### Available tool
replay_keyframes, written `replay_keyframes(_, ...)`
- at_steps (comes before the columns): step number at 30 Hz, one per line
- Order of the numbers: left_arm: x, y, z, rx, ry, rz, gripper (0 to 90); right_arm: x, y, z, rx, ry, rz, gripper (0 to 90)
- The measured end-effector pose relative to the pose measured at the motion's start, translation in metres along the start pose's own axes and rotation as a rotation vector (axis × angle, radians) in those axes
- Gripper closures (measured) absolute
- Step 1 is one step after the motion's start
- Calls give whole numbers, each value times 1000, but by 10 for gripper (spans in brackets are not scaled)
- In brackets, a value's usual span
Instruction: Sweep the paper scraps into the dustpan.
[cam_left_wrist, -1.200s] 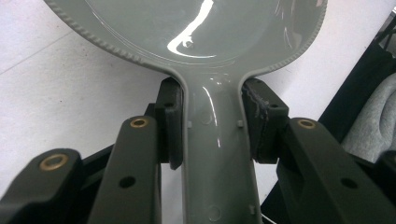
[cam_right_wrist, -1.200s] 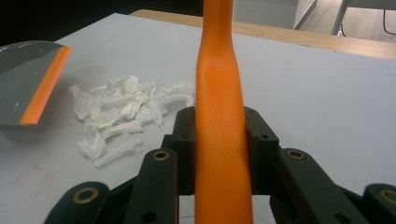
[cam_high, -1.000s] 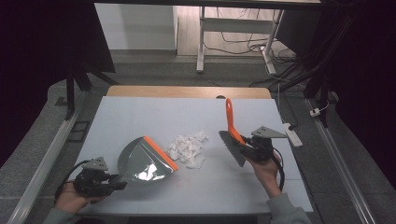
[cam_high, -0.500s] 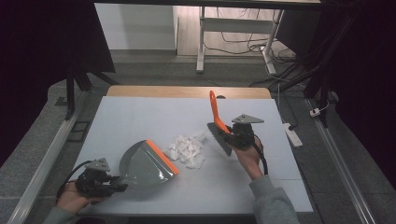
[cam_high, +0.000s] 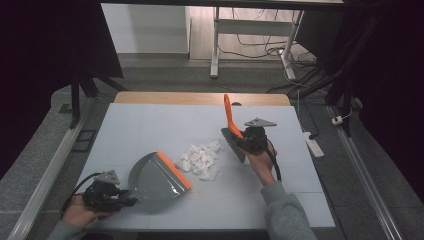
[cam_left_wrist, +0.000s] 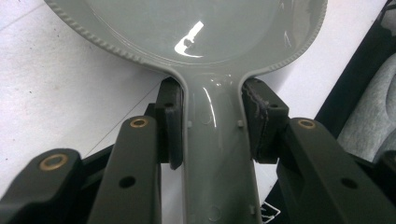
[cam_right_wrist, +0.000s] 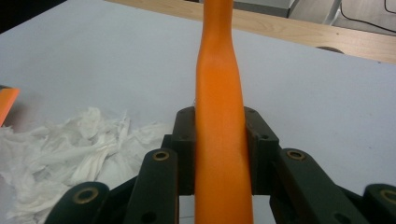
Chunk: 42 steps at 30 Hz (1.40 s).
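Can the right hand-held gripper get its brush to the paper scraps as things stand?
Probably yes. The right hand-held gripper is shut on the brush, just right of the paper scraps, with bare table between them. The dustpan lies on the far side.

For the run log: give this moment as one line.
left hand-held gripper: shut on dustpan | right hand-held gripper: shut on brush | paper scraps: between them

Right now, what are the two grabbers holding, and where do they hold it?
The left gripper clamps the grey dustpan by its handle. The right gripper clamps the brush by its orange handle.
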<state>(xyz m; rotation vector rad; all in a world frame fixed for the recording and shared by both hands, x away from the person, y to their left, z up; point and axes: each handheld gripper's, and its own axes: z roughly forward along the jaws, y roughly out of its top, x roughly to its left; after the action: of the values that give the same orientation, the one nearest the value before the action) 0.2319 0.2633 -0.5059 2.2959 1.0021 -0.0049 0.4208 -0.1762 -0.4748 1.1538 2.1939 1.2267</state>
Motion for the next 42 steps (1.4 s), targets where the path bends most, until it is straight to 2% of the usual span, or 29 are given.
replay_keyframes(5, 1, 0, 1, -2, 8, -2, 621, 0, 0, 4, 1, -2, 6, 701)
replay_keyframes(18, 3, 0, 7, 14, -7, -1, 620, 11, 9, 17, 29, -19, -29, 702)
replay_keyframes(30, 4, 3, 13, 28, -24, -2, 620, 11, 10, 34, 75, -39, -15, 702)
replay_keyframes(34, 5, 4, 15, 28, -32, -4, 621, 17, 12, 40, 101, -36, -30, 702)
replay_keyframes(42, 7, 8, 20, 26, -45, -4, 622, 39, 15, 53, 130, -11, -82, 703)
